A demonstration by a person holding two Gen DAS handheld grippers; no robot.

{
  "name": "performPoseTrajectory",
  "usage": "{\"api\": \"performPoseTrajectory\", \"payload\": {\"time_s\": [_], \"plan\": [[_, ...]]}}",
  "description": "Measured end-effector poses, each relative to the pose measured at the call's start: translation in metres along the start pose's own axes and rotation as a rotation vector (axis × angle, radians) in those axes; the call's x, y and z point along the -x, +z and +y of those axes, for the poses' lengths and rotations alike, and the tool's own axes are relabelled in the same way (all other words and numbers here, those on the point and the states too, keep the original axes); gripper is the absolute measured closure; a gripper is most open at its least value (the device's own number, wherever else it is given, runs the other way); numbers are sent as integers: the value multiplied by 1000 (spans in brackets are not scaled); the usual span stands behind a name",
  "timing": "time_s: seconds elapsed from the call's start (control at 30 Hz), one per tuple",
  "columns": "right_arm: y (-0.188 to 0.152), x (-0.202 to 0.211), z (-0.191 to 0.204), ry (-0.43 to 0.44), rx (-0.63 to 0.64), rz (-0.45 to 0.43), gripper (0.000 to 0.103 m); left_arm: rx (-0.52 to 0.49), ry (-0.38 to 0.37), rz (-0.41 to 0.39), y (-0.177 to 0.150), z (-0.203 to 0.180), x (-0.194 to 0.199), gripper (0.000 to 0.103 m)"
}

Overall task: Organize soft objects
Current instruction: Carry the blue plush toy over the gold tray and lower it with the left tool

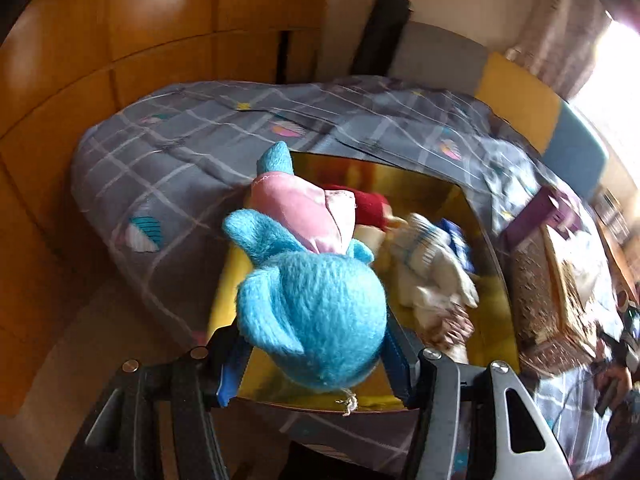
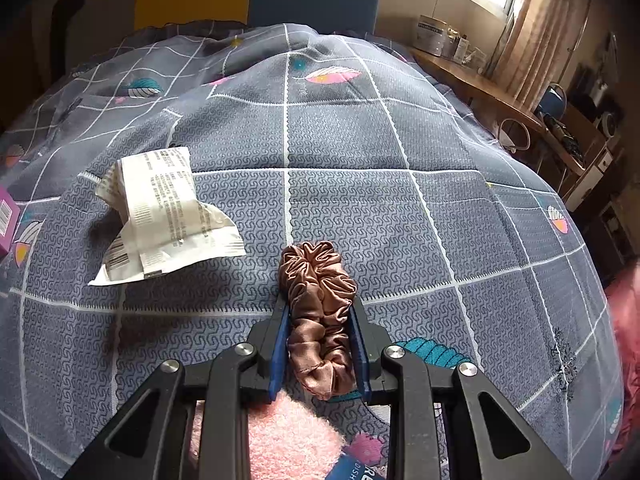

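In the left wrist view my left gripper (image 1: 316,360) is shut on a blue plush toy (image 1: 316,304) in a pink dress, its head squeezed between the blue pads. The toy hangs over a gold-lined box (image 1: 492,320) that lies on the bed and holds a white-and-blue sock (image 1: 428,264) and a red soft item (image 1: 370,204). In the right wrist view my right gripper (image 2: 320,312) is shut on a brown satin scrunchie (image 2: 320,312), which rests on the grey checked bedspread (image 2: 360,140). A fluffy pink cloth (image 2: 288,432) lies under the gripper's body.
A white printed packet (image 2: 160,220) lies on the bedspread left of the scrunchie. A purple box (image 1: 544,212) and a brown woven basket (image 1: 540,292) stand right of the gold box. A wooden wardrobe (image 1: 80,60) is at the left; a wooden shelf (image 2: 500,96) runs beside the bed.
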State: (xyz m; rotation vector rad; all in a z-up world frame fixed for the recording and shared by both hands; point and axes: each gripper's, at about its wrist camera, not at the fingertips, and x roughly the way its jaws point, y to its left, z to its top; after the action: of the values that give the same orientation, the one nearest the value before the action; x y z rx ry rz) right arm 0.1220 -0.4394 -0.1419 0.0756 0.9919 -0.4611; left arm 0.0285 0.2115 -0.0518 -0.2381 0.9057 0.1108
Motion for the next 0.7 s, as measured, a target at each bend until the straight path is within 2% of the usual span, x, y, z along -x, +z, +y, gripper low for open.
{"api": "performPoseTrajectory", "payload": {"time_s": [0.1,0.23,0.5,0.57,0.6,0.7], "plan": [[0,0,0,0,0,0,76,-47,-74,27,-6,-20,-8,45],[0,0,0,-1,1,0,76,-115,-93,69,-13,-43,-21,45],[0,-1,1,-8,12,1,76,-139,-11,153,-13,-46,-58,45],[0,-1,1,-9,14,1,76,-171,41,163,-12,-48,-68,44],[0,-1,1,-9,15,1,76,-166,58,167,-12,-47,-71,40],[0,-1,1,-7,13,2,76,-140,59,194,-9,-42,-80,36]]}}
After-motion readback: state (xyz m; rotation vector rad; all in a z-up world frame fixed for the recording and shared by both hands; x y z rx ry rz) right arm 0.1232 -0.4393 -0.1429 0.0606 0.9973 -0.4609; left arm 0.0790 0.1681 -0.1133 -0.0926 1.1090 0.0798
